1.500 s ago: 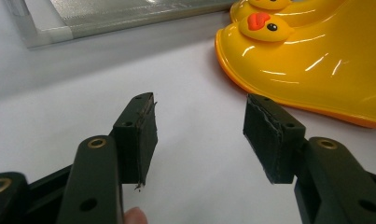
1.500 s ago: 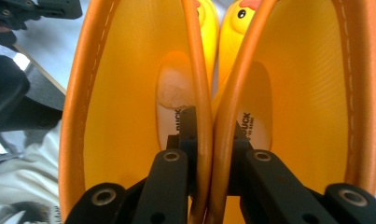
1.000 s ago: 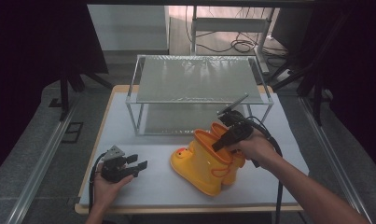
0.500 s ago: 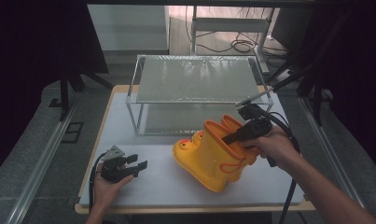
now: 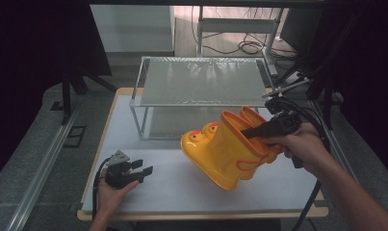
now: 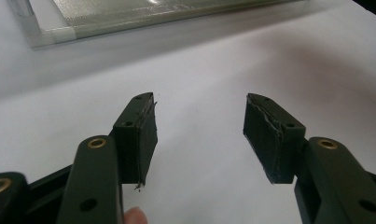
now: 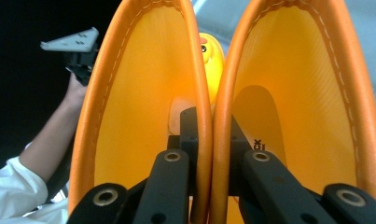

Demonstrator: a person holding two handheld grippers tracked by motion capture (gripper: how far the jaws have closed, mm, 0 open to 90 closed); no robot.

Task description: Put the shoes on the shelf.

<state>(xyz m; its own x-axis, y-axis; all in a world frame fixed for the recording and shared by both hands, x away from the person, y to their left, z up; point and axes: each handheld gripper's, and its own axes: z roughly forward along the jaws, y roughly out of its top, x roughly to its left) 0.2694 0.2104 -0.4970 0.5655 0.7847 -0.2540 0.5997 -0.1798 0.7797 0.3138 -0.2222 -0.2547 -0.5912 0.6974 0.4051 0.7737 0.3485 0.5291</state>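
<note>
A pair of yellow rain boots (image 5: 220,154) with duck faces on the toes hangs tilted above the white table (image 5: 172,192), toes pointing left toward the shelf. My right gripper (image 5: 245,132) is shut on the boots. In the right gripper view, one jaw of the right gripper (image 7: 211,126) sits inside each boot (image 7: 143,93), pinching the two touching walls together. At the table's front left, my left gripper (image 5: 142,168) rests in a hand. The left gripper view shows this gripper (image 6: 199,112) open over bare white tabletop with nothing between its pads.
A metal-framed shelf (image 5: 201,82) with a translucent top stands at the back of the table, just behind the boots. Its corner (image 6: 41,35) appears ahead of the left gripper. Cables lie on the floor behind the shelf.
The right hand has risen and moved right, lifting the boots off the table and tilting them. The left hand and its gripper have stayed in place.
</note>
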